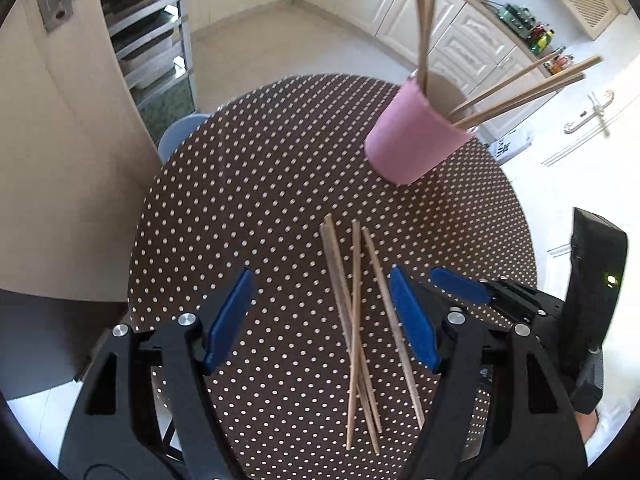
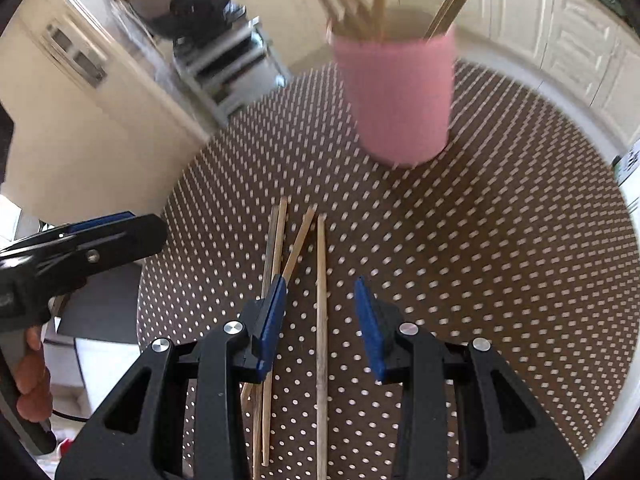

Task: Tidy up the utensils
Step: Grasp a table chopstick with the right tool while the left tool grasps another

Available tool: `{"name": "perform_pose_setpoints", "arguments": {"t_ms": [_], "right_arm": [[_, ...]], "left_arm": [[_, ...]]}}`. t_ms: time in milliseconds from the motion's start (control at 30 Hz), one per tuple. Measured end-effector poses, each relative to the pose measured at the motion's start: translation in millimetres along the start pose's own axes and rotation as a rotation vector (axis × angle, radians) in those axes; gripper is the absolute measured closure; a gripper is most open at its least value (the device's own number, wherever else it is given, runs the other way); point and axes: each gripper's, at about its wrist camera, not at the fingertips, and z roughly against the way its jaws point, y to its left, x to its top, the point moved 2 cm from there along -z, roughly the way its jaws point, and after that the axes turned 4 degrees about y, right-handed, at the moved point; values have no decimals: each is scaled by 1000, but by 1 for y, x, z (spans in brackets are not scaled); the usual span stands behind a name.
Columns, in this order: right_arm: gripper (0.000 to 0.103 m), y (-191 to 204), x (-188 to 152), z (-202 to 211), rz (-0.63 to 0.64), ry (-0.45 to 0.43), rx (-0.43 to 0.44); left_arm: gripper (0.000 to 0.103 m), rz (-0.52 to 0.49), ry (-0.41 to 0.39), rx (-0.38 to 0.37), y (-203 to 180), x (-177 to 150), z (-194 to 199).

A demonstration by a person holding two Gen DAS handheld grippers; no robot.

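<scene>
No text, label, brand or number can be read in either wrist view. A white sheet (image 1: 507,145) beyond the far edge of the polka-dot table (image 1: 256,184) carries dark printed marks, but they are too small and blurred to make out. The same sheet (image 2: 629,162) at the right edge of the right wrist view is equally illegible.
</scene>
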Motion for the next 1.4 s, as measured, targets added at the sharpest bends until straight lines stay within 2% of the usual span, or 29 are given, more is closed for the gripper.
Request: {"name": "perform_pose_setpoints", "arguments": {"t_ms": [67, 200, 367, 500, 633, 700, 900, 1067, 1400], "right_arm": [[70, 0, 1, -16, -5, 55, -7], [84, 2, 5, -36, 1, 132, -4], [97, 9, 11, -46, 51, 194, -56], [98, 4, 18, -50, 46, 220, -18], [98, -10, 18, -42, 11, 207, 13], [98, -23, 16, -34, -22, 194, 40], [98, -57, 11, -12, -129, 156, 94], [98, -74, 8, -2, -161, 131, 122], [98, -93, 4, 12, -195, 126, 167]], "left_arm": [[33, 9, 12, 8, 4, -1, -5], [33, 27, 30, 18, 10, -1, -12], [33, 39, 51, 16, 13, -1, -20], [33, 32, 66, 10, 7, 2, -27], [35, -12, 73, 1, -9, 6, -35], [46, -41, 75, -3, -19, 7, -38], [64, -146, 102, -6, -55, 13, -59], [68, -190, 133, 14, -69, 16, -75], [76, -171, 211, 46, -64, 31, -101]]}}
